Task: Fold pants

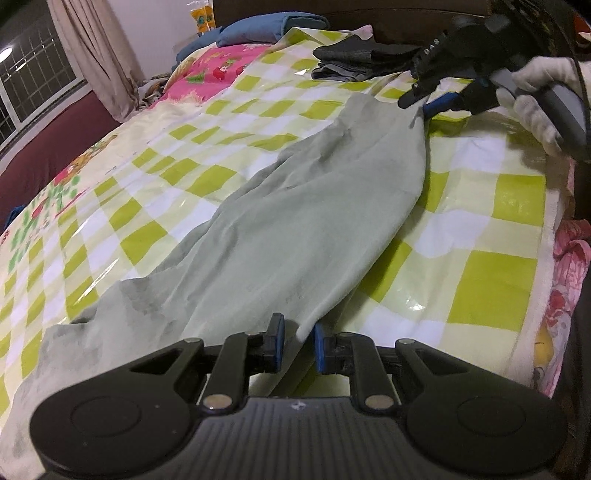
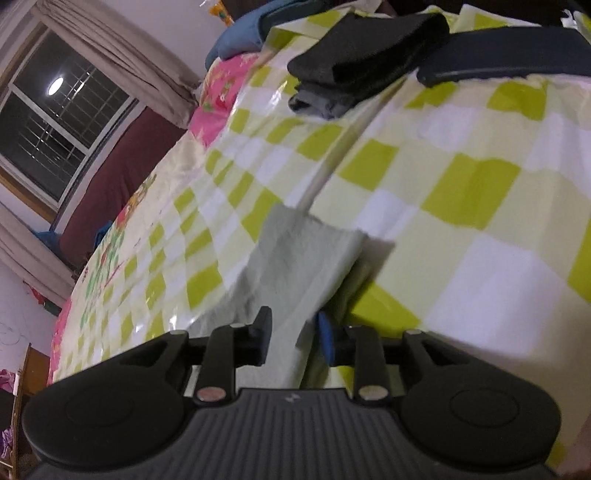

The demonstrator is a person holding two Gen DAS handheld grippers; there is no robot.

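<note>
Pale green pants (image 1: 314, 221) lie stretched across the green-and-white checked bed cover (image 1: 480, 221). My left gripper (image 1: 298, 341) is at their near end, with a bunched corner of the cloth pinched between its blue pads. At the far end, a gloved hand (image 1: 535, 92) holds my right gripper (image 1: 416, 106) just over the pants' tip. In the right wrist view the right gripper (image 2: 293, 332) stands open; the narrow end of the pants (image 2: 306, 251) runs loosely between its fingers.
A stack of folded dark clothes (image 1: 354, 59) (image 2: 362, 77) sits on the cover beyond the pants. Blue pillows (image 1: 258, 31) lie at the head of the bed. The bed's edge with a pink floral sheet (image 1: 565, 258) runs along the right. A curtained window is at the left.
</note>
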